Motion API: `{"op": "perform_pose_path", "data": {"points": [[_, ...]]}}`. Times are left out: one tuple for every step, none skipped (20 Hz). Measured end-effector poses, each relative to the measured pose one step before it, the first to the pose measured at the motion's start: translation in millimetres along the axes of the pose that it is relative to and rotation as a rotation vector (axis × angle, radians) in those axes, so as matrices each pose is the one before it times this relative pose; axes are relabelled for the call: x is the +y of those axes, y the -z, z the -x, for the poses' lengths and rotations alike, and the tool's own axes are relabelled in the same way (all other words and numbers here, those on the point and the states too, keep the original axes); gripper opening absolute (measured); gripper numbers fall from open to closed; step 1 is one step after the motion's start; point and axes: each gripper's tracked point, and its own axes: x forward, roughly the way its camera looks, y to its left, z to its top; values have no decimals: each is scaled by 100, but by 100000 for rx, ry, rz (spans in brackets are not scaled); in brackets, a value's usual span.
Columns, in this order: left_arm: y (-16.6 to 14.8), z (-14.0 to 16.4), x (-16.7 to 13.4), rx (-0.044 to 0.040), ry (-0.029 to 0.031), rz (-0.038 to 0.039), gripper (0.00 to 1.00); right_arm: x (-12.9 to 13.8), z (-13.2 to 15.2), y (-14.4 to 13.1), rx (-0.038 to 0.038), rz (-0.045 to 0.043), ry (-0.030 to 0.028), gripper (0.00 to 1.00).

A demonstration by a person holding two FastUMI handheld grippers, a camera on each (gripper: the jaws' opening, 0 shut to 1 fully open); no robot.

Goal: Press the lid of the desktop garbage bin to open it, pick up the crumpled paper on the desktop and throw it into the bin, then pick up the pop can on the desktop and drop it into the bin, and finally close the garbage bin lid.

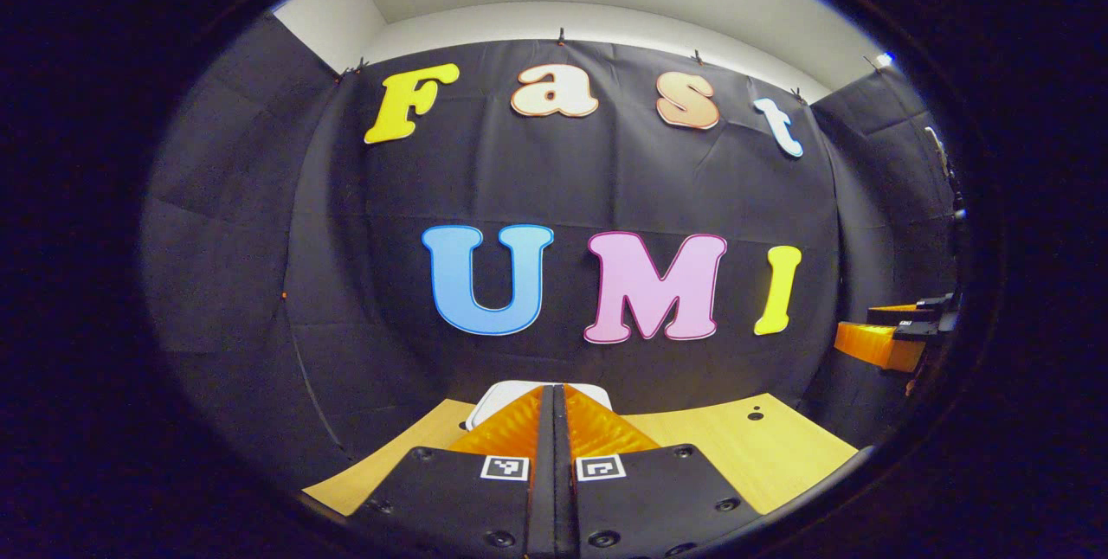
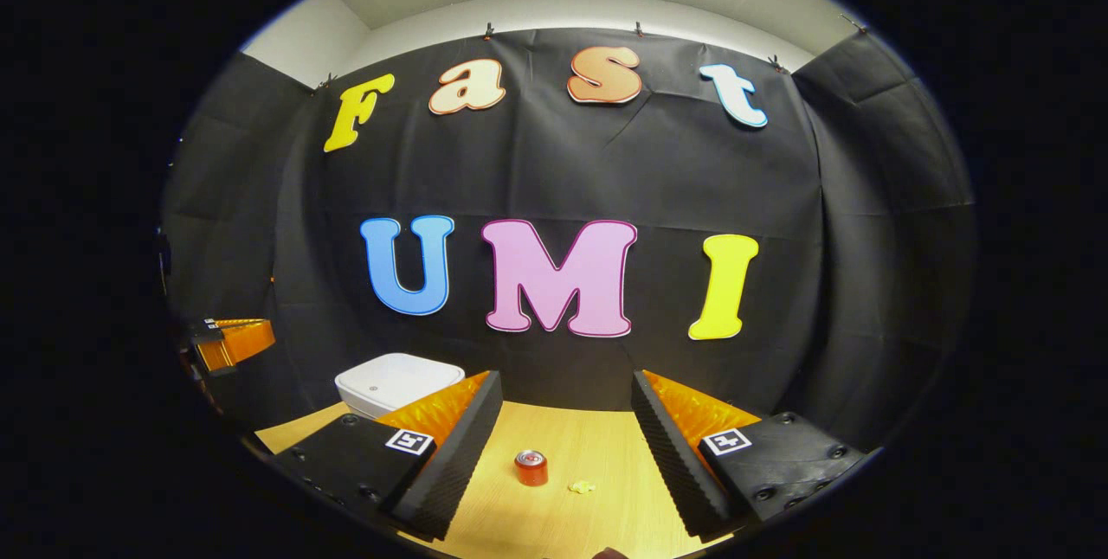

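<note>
Nothing was done yet: the bin (image 2: 398, 382) sat far left on the tabletop (image 2: 571, 429) with its lid down, the can (image 2: 531, 467) and paper wad (image 2: 581, 485) untouched nearby. The left claw (image 1: 554, 408) was closed on nothing and the right claw (image 2: 567, 420) gaped wide, empty.

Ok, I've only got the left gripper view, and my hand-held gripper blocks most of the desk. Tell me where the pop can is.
Observer: The pop can stands upright on the desk, in front of the open right hand-held gripper.
Operator: Now the paper.
Observer: In the right gripper view, the crumpled paper lies just right of the can, not touching it.
Operator: Check the bin.
Observer: The garbage bin sits at the desk's far left, with its lid down.
</note>
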Motion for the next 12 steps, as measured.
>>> {"op": "perform_pose_path", "data": {"points": [[337, -803, 616, 1791, 115, -2125, 6, -77, 74, 195, 939, 153, 541, 96], [296, -1024, 738, 2343, -658, -1823, 5, -225, 76, 49, 476, -123, 835, 97], [367, -1119, 634, 2347, 44, -697, 6, -191, 142, 50, 380, -268, 851, 96], [277, -1173, 389, 2193, 1237, 1365, 5, -195, 175, -99, 39, -78, 1018, 96], [383, -1348, 241, 2719, 1635, 2703, 6, -304, 310, -105, -148, 310, 1186, 96], [431, -1530, 264, 3524, 1956, 2073, 5, -260, 281, -103, -576, 620, 1130, 96], [802, -1386, 489, 3945, 1220, -17, 5, -434, 285, -6, -477, 924, 1157, 96], [494, -1620, 556, 3477, 654, -2296, 6, -355, 315, 87, -70, 1051, 1188, 96], [289, -1486, 545, 2397, 265, -2211, 5, -471, 299, 356, 476, 848, 1163, 96], [-20, -1444, 351, 1650, 832, -1543, 5, -485, 292, 322, 698, 447, 1218, 96], [77, -1260, -82, 1428, 1836, -1133, 5, -545, 370, 420, 913, -82, 1481, 96], [88, -1180, -291, 896, 1887, -1508, 6, -515, 235, 495, 1355, -612, 1319, 96]]}}
